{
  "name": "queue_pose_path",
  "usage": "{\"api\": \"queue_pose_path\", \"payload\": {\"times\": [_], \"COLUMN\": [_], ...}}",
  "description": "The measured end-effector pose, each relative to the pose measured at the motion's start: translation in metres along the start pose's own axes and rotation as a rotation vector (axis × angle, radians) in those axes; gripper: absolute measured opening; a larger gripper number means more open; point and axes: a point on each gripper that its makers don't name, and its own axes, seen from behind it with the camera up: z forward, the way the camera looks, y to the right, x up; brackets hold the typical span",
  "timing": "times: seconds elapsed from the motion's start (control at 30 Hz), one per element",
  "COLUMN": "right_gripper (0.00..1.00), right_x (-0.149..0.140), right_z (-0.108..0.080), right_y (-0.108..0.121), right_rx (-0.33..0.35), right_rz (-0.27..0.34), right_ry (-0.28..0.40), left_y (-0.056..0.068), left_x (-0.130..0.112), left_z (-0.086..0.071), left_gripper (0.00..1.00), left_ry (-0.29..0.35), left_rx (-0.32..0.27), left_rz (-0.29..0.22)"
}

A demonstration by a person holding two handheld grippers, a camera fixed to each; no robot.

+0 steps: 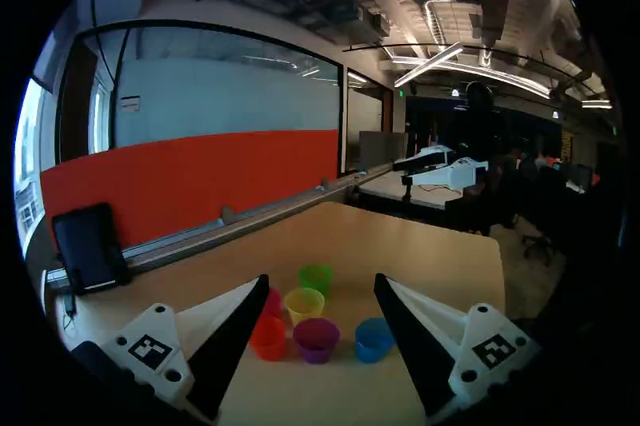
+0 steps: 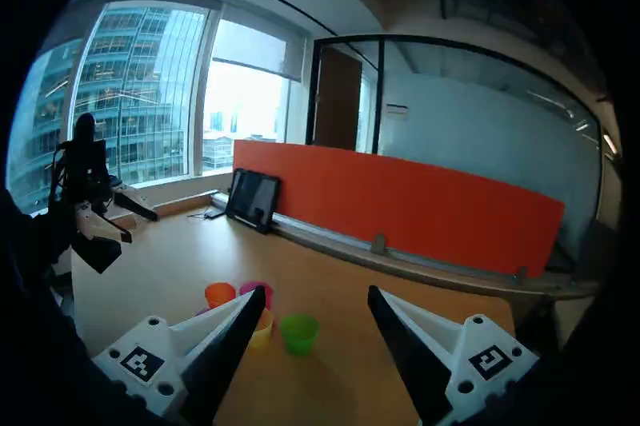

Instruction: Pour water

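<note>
1. In the left gripper view, six cups stand in a tight group on the wooden bench (image 1: 416,250). They appear in the gap between the two fingers of the left tool (image 1: 320,277).
2. The green cup (image 1: 315,276) is the farthest and the yellow cup (image 1: 304,304) is just nearer. The pink cup (image 1: 274,300) is to its left, half hidden behind the left finger. The near row, from left to right, is the orange cup (image 1: 268,336), the purple cup (image 1: 316,339) and the blue cup (image 1: 373,339).
3. In the right gripper view, the green cup (image 2: 299,334) stands in front of the right tool (image 2: 316,290), closer to its left finger. The yellow cup (image 2: 264,330) is partly behind that finger. The orange cup (image 2: 219,294) and the pink cup (image 2: 256,288) are farther and more to the left.
4. The fingers of the left tool are wide apart. They hold nothing and touch no cup.
5. The fingers of the right tool are also wide apart and hold nothing.
6. Each finger carries a square black-and-white marker (image 1: 150,350), which is a coded pattern and not words.
7. A white sheet (image 1: 130,104) hangs on the glass wall, and its writing is too small to read.
</note>
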Motion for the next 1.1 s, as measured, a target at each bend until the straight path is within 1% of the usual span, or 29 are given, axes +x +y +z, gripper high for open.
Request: {"api": "queue_pose_path", "payload": {"times": [0.27, 0.47, 0.77, 1.1], "right_gripper": [0.99, 0.99, 0.99, 0.99], "right_x": [-0.008, -0.018, -0.030, -0.041], "right_z": [0.002, 0.004, 0.007, 0.016], "right_y": [-0.002, -0.001, 0.002, 0.002], "right_rx": [0.017, 0.022, 0.022, 0.023], "right_rz": [0.003, 0.008, 0.000, 0.005], "right_ry": [-0.020, -0.041, -0.069, -0.092], "left_y": [0.016, 0.028, 0.032, 0.049], "left_x": [-0.028, -0.047, -0.075, -0.104], "left_z": [0.015, 0.025, 0.037, 0.047], "left_gripper": [0.97, 0.98, 0.97, 0.97], "left_ry": [-0.057, -0.078, -0.117, -0.154], "left_rx": [-0.042, -0.075, -0.098, -0.133], "left_rz": [0.029, 0.018, -0.008, 0.021]}}
